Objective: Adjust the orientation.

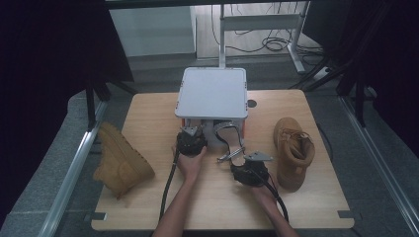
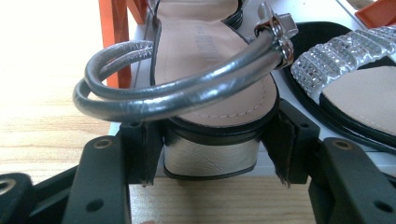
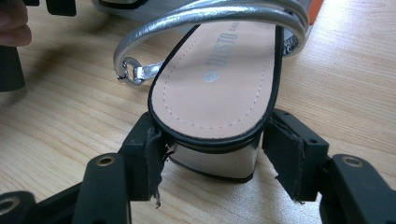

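Note:
A silver strappy sandal (image 2: 205, 60) lies in the orange-sided box, its block heel between my left gripper's (image 2: 212, 154) jaws. The pads (image 2: 144, 149) press the heel's sides, so that gripper is shut on it. The left gripper (image 1: 191, 131) sits at the box's front opening. A second silver sandal (image 1: 228, 140) reaches out of the box onto the table. My right gripper (image 1: 243, 163) is shut on its heel (image 3: 210, 161), which rests on the wood. Its ankle strap (image 3: 205, 18) arches over the insole.
The box's grey lid (image 1: 211, 91) covers the box at the table's back centre. A tan boot (image 1: 118, 160) lies at the left edge and another tan boot (image 1: 292, 150) stands at the right. A studded clear strap (image 2: 345, 51) lies beside the left sandal.

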`<state>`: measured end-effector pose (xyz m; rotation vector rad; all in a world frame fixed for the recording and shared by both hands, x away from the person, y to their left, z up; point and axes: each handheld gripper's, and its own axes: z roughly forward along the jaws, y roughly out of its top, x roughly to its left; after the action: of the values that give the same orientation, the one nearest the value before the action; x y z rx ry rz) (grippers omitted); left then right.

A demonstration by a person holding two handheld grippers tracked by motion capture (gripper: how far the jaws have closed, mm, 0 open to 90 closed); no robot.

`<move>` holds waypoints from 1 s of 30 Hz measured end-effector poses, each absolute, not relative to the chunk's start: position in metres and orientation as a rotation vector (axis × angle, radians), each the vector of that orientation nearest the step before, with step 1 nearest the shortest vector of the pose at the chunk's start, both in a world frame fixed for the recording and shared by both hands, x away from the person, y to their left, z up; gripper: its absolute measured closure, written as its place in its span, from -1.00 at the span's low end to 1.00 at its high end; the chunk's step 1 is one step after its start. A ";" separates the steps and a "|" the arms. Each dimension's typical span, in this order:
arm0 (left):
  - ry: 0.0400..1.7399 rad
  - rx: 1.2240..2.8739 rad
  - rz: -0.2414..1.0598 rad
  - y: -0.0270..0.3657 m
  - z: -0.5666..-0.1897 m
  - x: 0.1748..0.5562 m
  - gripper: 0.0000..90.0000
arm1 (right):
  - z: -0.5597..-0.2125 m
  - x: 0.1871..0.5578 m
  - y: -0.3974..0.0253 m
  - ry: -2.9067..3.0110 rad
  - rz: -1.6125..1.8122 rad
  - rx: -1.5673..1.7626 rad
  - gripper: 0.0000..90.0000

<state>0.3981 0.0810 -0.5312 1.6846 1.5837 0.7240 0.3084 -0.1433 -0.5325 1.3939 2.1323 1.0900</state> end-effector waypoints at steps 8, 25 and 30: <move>1.594 1.667 0.734 0.079 -0.532 0.402 -0.07 | -0.533 0.308 -0.143 2.132 1.089 1.393 -0.09; 1.556 1.684 0.725 0.086 -0.536 0.402 -0.07 | -0.533 0.307 -0.141 2.110 1.099 1.414 -0.09; 1.562 1.694 0.720 0.087 -0.536 0.402 -0.07 | -0.534 0.306 -0.138 2.094 1.100 1.421 -0.10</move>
<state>0.4018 0.0867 -0.5357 1.6935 1.5621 0.7199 0.3064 -0.1378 -0.5338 1.4212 2.0941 1.0999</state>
